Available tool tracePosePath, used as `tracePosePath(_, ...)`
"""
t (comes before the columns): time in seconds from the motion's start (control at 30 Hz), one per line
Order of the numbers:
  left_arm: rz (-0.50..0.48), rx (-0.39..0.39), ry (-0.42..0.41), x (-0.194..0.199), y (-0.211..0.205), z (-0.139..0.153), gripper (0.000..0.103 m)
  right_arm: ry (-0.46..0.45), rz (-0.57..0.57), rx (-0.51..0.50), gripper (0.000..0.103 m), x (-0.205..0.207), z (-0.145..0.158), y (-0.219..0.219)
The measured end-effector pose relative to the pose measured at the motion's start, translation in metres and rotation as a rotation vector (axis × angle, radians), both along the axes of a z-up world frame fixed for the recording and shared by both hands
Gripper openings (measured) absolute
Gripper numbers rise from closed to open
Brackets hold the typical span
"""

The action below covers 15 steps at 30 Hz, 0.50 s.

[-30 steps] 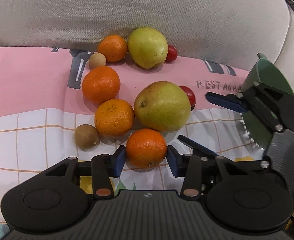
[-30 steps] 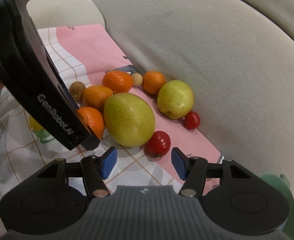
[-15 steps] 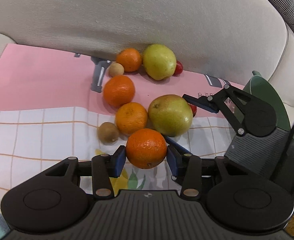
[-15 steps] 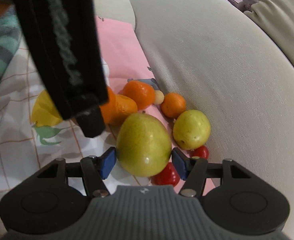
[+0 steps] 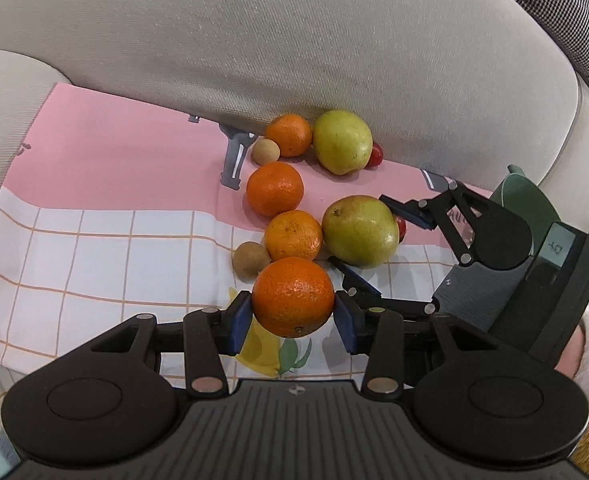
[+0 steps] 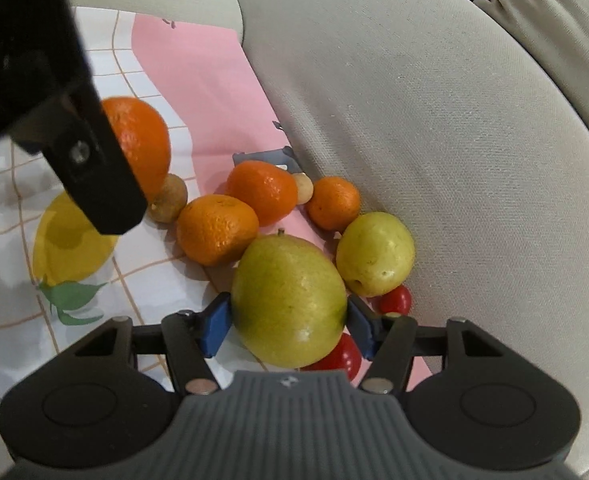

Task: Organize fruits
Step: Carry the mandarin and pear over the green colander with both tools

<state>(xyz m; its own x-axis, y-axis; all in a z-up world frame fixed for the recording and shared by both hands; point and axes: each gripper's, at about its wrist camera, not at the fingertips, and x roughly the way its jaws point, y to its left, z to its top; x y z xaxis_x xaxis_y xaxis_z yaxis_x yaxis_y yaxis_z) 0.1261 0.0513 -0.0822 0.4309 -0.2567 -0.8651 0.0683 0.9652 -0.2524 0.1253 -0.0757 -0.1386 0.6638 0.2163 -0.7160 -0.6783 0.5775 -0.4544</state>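
The left gripper clamps an orange at lower centre, above the cloth. The right gripper squeezes a big pear at lower centre, tomatoes just beside it.

The left gripper now carries its orange higher above the cloth than a second ago, clear of the kiwi and the other fruit at its 12 o'clock. The right gripper, open near a tomato a second ago, now has the large pear between its blue pads, both touching it.
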Motion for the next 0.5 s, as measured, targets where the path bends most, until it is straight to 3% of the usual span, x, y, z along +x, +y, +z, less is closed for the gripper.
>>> tracePosePath(0.5,0.012,-0.01,-0.063,-0.03,-0.005,0.026,0.05,0.021,-0.116,0.111,0.058,-0.024,0.045,-0.014)
